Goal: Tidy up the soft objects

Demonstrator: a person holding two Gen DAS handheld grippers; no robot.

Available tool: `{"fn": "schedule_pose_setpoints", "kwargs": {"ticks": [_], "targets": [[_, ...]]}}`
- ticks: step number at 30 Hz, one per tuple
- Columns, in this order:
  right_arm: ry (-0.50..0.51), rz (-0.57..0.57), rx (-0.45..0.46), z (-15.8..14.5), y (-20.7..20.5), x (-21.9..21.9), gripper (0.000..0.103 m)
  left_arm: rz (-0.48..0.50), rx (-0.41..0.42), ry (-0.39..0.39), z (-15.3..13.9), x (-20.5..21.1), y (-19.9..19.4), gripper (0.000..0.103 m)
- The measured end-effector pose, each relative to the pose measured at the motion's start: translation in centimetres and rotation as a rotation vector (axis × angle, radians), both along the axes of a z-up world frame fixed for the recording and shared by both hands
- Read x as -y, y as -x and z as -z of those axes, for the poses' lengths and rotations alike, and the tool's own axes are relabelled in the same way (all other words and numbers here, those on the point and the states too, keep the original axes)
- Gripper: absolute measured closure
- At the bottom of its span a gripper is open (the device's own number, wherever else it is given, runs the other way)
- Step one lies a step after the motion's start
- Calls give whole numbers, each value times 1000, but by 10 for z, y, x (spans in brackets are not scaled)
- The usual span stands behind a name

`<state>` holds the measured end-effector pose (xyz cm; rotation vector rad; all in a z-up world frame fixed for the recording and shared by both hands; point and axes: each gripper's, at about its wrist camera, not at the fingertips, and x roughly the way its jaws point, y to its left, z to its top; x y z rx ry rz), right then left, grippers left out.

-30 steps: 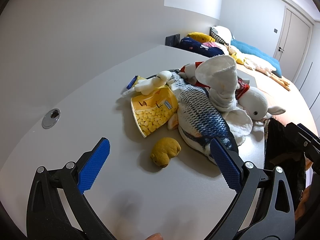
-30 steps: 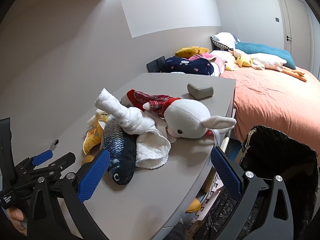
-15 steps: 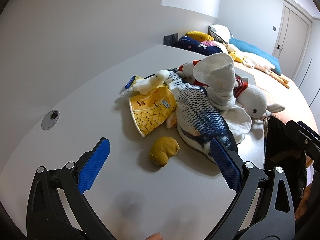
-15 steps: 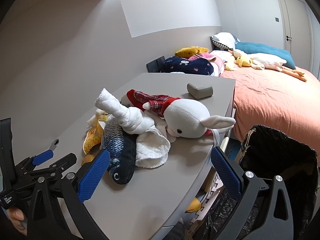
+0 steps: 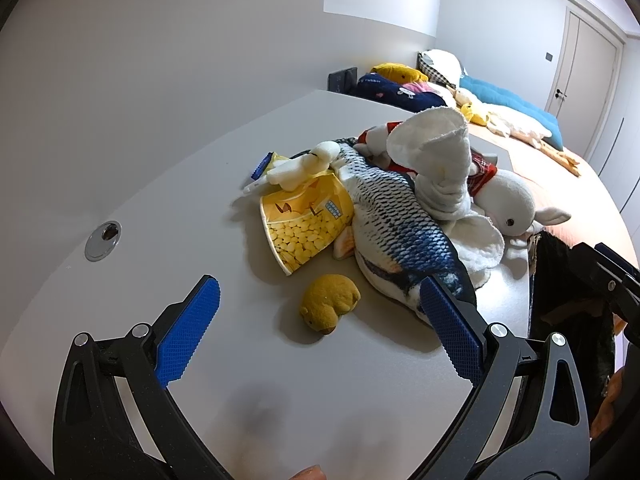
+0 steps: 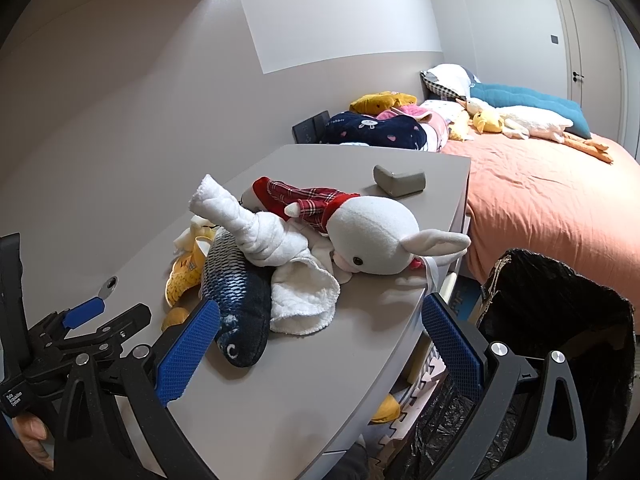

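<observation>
Grey and matte, the table (image 5: 168,208) curves along a pale wall, with a round metal grommet (image 5: 102,235) set into it at about 9 o'clock in the left wrist view. From the right wrist view an orange bed (image 6: 552,200) lies past the table at 2 o'clock, piled with pillows and plush toys, and a black bin bag (image 6: 560,320) stands open at the table's edge at 4 o'clock; a small grey corner block (image 6: 398,180) sits alone on the far part of the table.

Near the middle of the table lies the heap of soft things. At its left a small white plush (image 5: 298,166) lies on a yellow cup printed with popcorn (image 5: 306,226), tipped on its side. Just in front of the cup a small mustard plush (image 5: 330,302) lies apart from the heap. Beside the cup stretches a blue and white fish plush (image 5: 394,232), scaled, its head toward the near edge. Across it rests a twisted white towel (image 5: 440,164), and at the right a white rabbit plush (image 5: 506,202) in a red plaid outfit lies with its head near the table's edge.

The left gripper (image 5: 318,322) hovers over bare table before the mustard plush, blue fingers spread wide and holding nothing. The right gripper (image 6: 318,338) hangs near the fish's head, fingers likewise spread and empty
</observation>
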<state>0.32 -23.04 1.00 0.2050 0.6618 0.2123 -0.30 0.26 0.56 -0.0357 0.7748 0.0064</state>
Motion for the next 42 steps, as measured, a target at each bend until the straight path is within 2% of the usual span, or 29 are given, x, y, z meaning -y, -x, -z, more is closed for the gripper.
{"fn": "schedule_pose_setpoints", "kwargs": {"ticks": [25, 28, 32, 35, 42], "targets": [[2, 2, -5, 1, 0, 2, 3, 1, -20, 2, 5, 0, -2, 6], [0, -12, -6, 2, -1, 3, 3, 20, -40, 26, 7, -2, -5, 6], [14, -45, -28, 5, -9, -2, 3, 6, -37, 3, 12, -4, -8, 6], [24, -70, -23, 8, -14, -8, 3, -4, -46, 31, 18, -11, -12, 6], [33, -120, -22, 12, -31, -23, 3, 20, -94, 52, 36, -19, -24, 26]]}}
